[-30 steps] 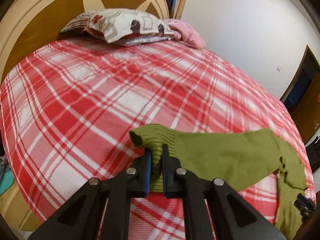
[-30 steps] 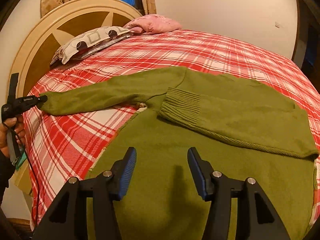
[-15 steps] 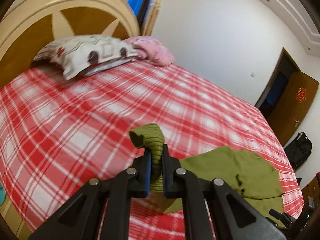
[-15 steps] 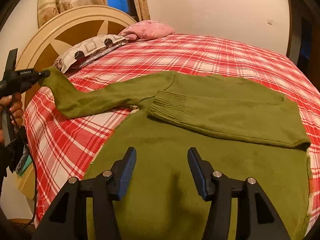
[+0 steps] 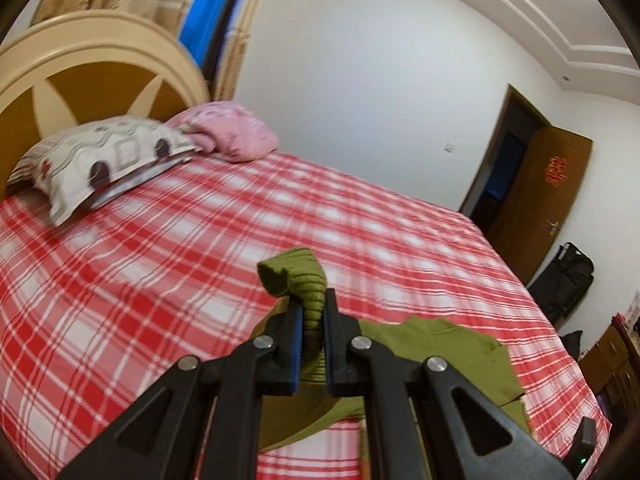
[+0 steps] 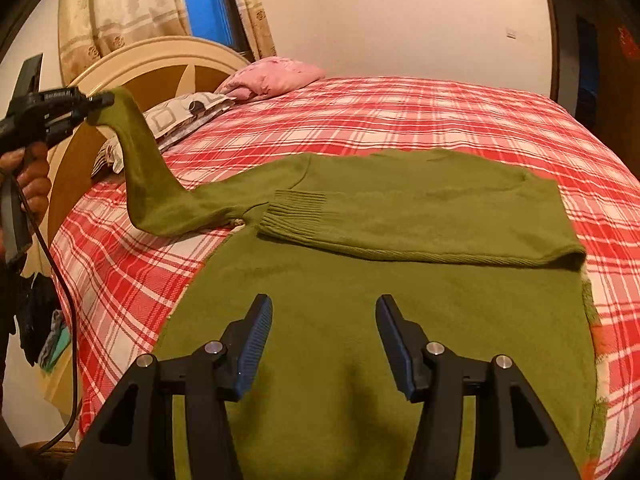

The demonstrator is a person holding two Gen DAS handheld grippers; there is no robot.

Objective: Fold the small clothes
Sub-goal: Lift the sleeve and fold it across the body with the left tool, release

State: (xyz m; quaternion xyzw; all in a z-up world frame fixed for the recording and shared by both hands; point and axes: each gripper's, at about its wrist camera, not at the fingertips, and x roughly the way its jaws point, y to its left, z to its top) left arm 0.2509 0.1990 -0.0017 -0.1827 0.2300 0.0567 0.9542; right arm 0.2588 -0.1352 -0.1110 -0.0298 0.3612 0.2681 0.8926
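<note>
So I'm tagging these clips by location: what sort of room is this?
A home bedroom: a bed with a red-and-white plaid cover, patterned pillows against a rounded cream-and-wood headboard, and a curtained window behind it.

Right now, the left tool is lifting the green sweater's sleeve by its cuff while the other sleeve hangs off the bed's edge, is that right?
Not quite. The left tool does lift the sleeve by its cuff, but the other sleeve lies folded across the green sweater, as the right wrist view shows.

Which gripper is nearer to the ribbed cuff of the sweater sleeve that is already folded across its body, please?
Right. The right gripper hovers open over the sweater just below that folded cuff; the left gripper holds the other sleeve's cuff lifted off to the side.
</note>
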